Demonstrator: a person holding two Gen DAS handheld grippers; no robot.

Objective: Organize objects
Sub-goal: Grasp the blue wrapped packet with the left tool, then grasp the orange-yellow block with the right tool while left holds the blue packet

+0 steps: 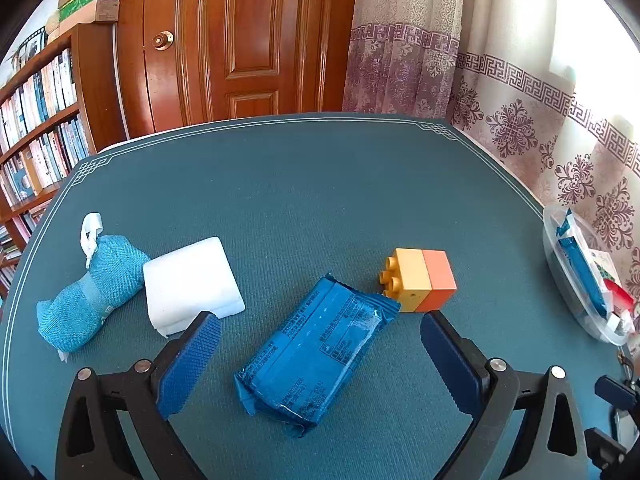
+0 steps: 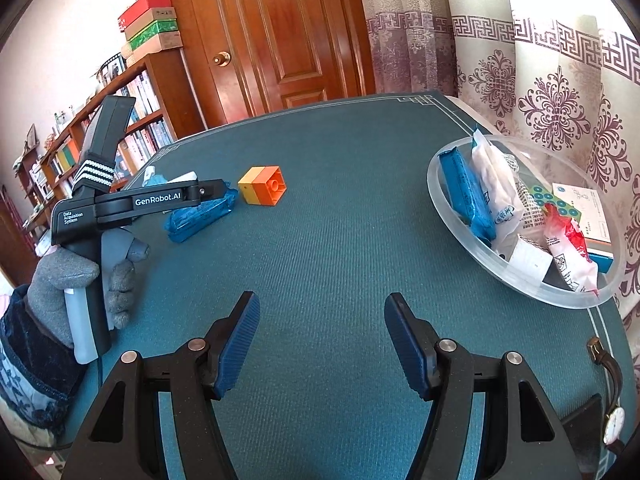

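Observation:
My left gripper (image 1: 320, 332) is open, its fingers on either side of a blue snack packet (image 1: 316, 352) that lies on the teal table mat (image 1: 304, 200). A yellow and orange toy block (image 1: 420, 280) sits just beyond the right finger. A white folded tissue pack (image 1: 192, 284) and a blue cloth pouch (image 1: 90, 296) lie to the left. In the right wrist view my right gripper (image 2: 322, 312) is open and empty above bare mat. The left gripper (image 2: 216, 192), the packet (image 2: 200, 216) and the block (image 2: 264, 190) show at its far left.
A clear plastic bowl (image 2: 440, 188) with several packets stands at the right table edge, also in the left wrist view (image 1: 560, 280). A wristwatch (image 2: 610, 400) lies at the near right edge. A wooden door, a bookshelf and curtains stand behind the table.

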